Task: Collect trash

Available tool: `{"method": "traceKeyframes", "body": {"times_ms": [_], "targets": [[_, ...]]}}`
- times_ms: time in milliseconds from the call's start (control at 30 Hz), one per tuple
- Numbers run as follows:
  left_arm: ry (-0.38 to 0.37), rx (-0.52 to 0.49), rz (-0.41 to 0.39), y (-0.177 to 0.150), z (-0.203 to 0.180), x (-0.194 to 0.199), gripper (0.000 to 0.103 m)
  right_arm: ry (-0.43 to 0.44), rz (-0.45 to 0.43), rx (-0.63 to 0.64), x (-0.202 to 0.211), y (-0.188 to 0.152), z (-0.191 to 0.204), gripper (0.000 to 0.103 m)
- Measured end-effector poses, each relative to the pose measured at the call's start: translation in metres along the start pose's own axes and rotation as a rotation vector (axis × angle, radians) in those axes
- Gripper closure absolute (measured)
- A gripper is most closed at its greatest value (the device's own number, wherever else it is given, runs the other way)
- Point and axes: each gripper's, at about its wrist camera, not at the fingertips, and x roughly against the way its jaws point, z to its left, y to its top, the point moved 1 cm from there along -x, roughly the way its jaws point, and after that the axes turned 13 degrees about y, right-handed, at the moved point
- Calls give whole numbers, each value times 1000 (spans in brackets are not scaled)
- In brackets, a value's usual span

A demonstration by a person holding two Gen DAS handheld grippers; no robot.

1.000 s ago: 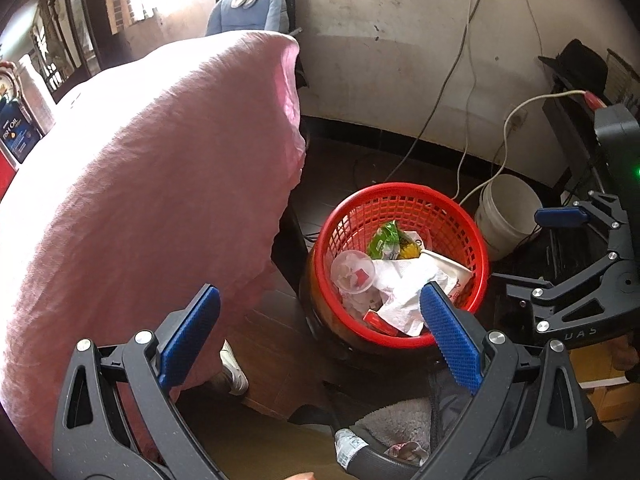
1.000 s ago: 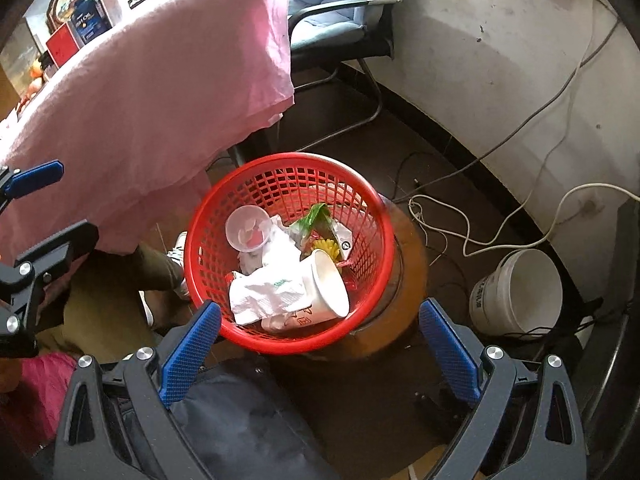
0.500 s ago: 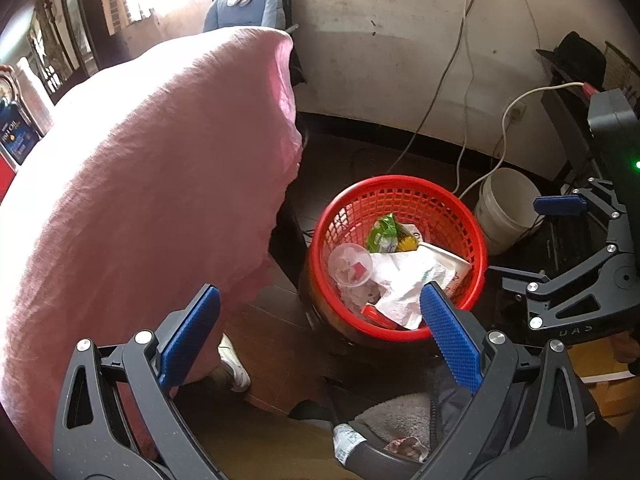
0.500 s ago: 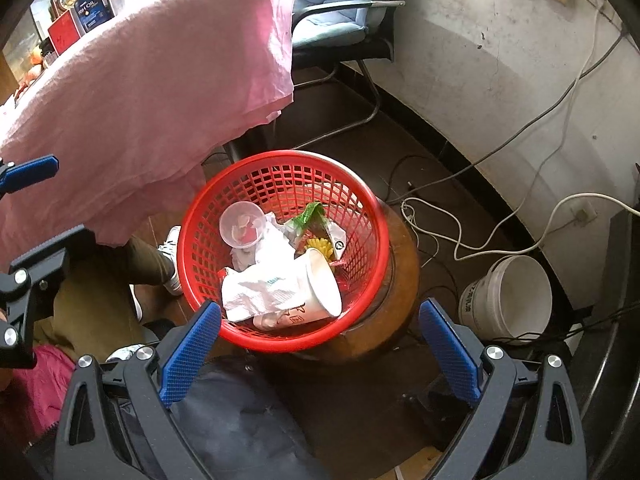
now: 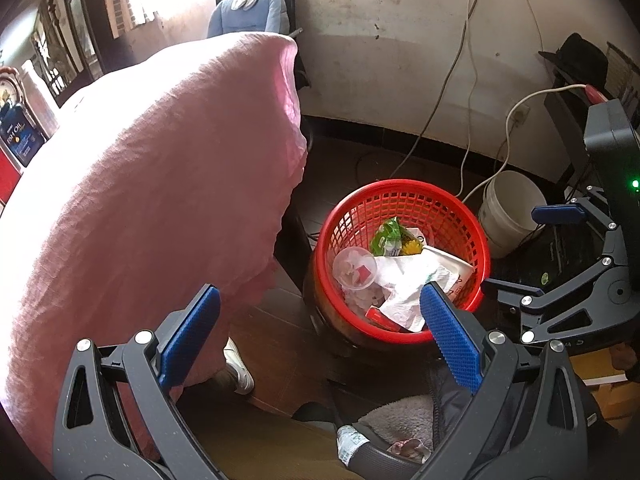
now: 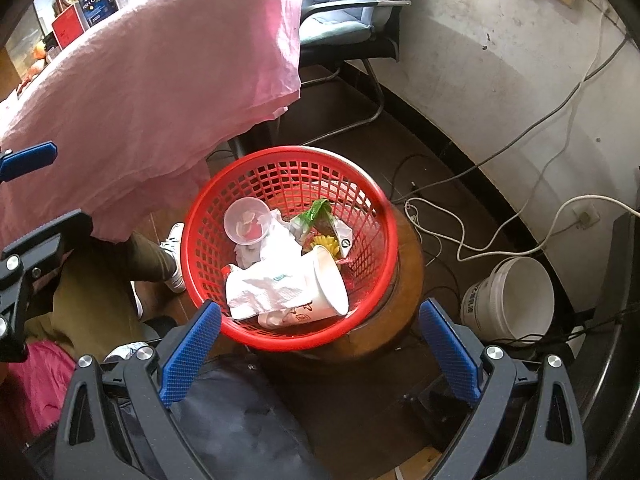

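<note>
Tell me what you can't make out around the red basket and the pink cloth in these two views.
- Bottom of the red basket: in both views, covered by the paper cup, crumpled paper and clear plastic cup.
- Whatever lies under the pink cloth: draped over it in both views.
- Printing on the paper cup: right wrist view, too small to read.
- Basket's near rim: left wrist view, behind one of the left gripper's fingers.
</note>
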Motion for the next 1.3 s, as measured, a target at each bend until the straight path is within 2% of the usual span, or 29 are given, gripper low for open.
{"method": "traceKeyframes", "body": {"times_ms": [1300], "targets": [[2,-10,17,0,-5,-2,7,13,-21,5,2,0,2,6]]}}
